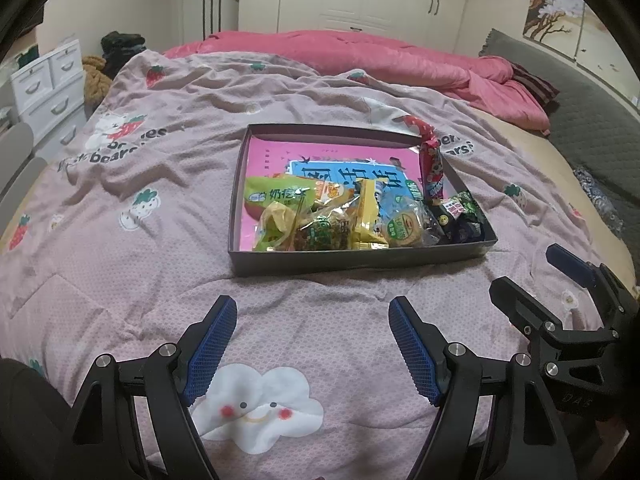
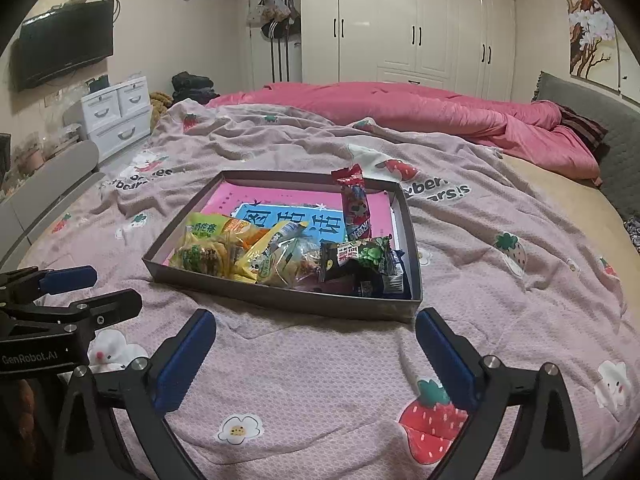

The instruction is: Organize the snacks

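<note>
Both grippers, left gripper (image 1: 312,344) and right gripper (image 2: 316,354), hang wide and empty at bottom frame; snacks (image 1: 340,216) sit gathered in the box (image 1: 360,260) mid-frame, seemingly sorted.

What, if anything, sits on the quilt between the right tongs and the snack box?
Nothing visible. Only bare pink quilt lies between the open, empty right tongs and the near wall of the snack box. The left tongs, also open and empty, face the same clear stretch.
</note>
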Demonstrator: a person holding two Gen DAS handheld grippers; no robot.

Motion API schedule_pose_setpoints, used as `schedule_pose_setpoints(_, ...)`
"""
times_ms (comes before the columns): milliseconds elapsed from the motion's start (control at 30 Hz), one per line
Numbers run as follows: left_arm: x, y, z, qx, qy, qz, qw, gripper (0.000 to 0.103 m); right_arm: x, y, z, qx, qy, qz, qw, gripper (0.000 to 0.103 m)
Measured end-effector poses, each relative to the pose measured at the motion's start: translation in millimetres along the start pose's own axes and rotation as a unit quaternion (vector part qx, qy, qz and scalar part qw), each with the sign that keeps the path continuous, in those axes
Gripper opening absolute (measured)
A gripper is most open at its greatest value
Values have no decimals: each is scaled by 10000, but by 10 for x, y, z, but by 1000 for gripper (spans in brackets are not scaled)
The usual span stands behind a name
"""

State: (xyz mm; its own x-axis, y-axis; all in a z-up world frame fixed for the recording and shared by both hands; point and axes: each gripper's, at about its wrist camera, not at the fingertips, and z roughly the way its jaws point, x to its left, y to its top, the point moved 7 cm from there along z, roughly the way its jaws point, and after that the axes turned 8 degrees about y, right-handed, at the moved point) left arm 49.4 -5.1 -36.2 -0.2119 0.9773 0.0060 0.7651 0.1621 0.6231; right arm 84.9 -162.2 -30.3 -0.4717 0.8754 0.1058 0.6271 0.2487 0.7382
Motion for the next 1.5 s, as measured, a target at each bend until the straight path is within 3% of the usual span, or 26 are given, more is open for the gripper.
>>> schedule_pose_setpoints(1500, -38, 39, -26, -120, 94, 113, 9998, 80, -13, -60, 78, 120, 2, 21, 9999, 101)
